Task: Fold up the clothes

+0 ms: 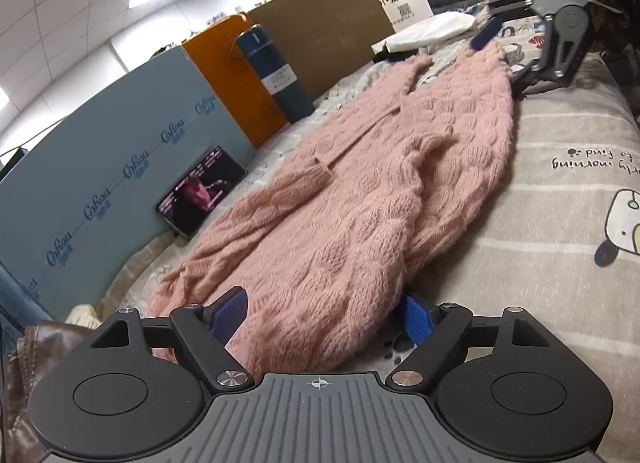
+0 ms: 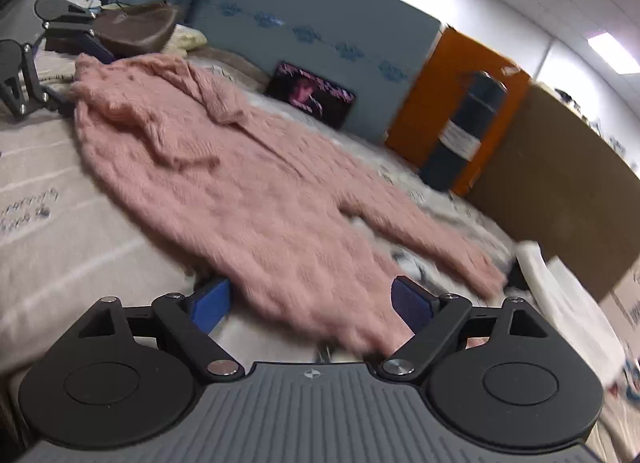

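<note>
A pink knitted cardigan [image 1: 360,191] lies lengthwise on a grey printed bedsheet [image 1: 560,223]. In the left wrist view my left gripper [image 1: 324,317] is open, its blue pads [image 1: 230,315] on either side of the cardigan's near end. My right gripper [image 1: 504,57] is at the cardigan's far end, fingers spread. The right wrist view is motion-blurred. There the cardigan [image 2: 248,183] runs away from my open right gripper [image 2: 312,307], with its near edge between the pads [image 2: 210,309]. My left gripper [image 2: 80,77] shows at the top left, by the far end.
A lit phone [image 1: 202,193] leans on the blue headboard [image 1: 100,167]. A dark blue cylinder [image 1: 274,71], an orange board and cardboard stand along the far side. White folded cloth [image 1: 432,29] lies beyond the cardigan. A brown leather garment [image 2: 138,29] sits near the left gripper.
</note>
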Action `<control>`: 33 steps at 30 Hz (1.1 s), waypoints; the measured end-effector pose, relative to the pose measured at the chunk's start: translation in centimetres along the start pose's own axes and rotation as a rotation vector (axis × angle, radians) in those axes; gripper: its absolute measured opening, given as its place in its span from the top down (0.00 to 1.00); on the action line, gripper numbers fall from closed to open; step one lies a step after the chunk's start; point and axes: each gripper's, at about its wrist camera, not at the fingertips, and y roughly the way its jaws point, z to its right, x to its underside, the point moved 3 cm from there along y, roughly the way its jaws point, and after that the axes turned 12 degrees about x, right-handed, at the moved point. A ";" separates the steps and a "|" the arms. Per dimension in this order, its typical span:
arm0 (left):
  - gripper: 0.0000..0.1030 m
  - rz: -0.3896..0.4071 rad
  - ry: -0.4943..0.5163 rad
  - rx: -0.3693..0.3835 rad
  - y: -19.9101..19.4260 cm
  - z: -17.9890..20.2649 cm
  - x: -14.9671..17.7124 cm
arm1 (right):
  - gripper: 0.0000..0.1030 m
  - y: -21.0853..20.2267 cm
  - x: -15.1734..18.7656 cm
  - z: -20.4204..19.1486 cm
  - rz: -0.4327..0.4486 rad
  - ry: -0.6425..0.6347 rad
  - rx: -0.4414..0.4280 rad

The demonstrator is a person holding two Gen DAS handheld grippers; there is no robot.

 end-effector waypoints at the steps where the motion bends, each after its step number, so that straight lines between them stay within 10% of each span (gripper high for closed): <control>1: 0.19 0.001 0.008 0.001 0.0 0.0 0.0 | 0.17 0.3 -0.4 0.1 0.015 0.015 -0.013; 7: 0.24 -0.003 0.027 -0.102 0.0 -1.1 1.1 | 0.50 2.7 -1.0 2.8 0.042 0.138 -0.034; 8: 0.33 0.009 0.023 -0.107 0.0 -1.3 1.1 | 0.61 3.0 -0.9 3.2 0.044 0.153 -0.045; 10: 0.81 0.029 0.020 -0.092 0.2 -1.7 1.1 | 0.76 3.4 -1.5 3.9 0.076 0.170 -0.063; 11: 0.82 0.039 0.018 -0.078 0.3 -2.0 1.0 | 0.82 3.6 -2.0 4.3 0.097 0.179 -0.071; 21: 0.82 0.205 -0.231 -0.044 0.6 -11.2 -0.8 | 0.89 8.2 -6.4 8.2 0.181 0.229 -0.128; 29: 0.59 0.205 -0.457 -0.070 3.7 -15.5 -0.4 | 0.88 13.3 -6.8 9.3 0.058 0.227 -0.143; 31: 0.44 0.243 -0.545 -0.083 3.9 -16.4 -0.2 | 0.85 14.1 -6.6 9.6 0.039 0.240 -0.120; 33: 0.42 0.270 -0.627 -0.100 4.1 -17.2 0.0 | 0.59 14.6 -6.3 10.0 0.024 0.267 -0.075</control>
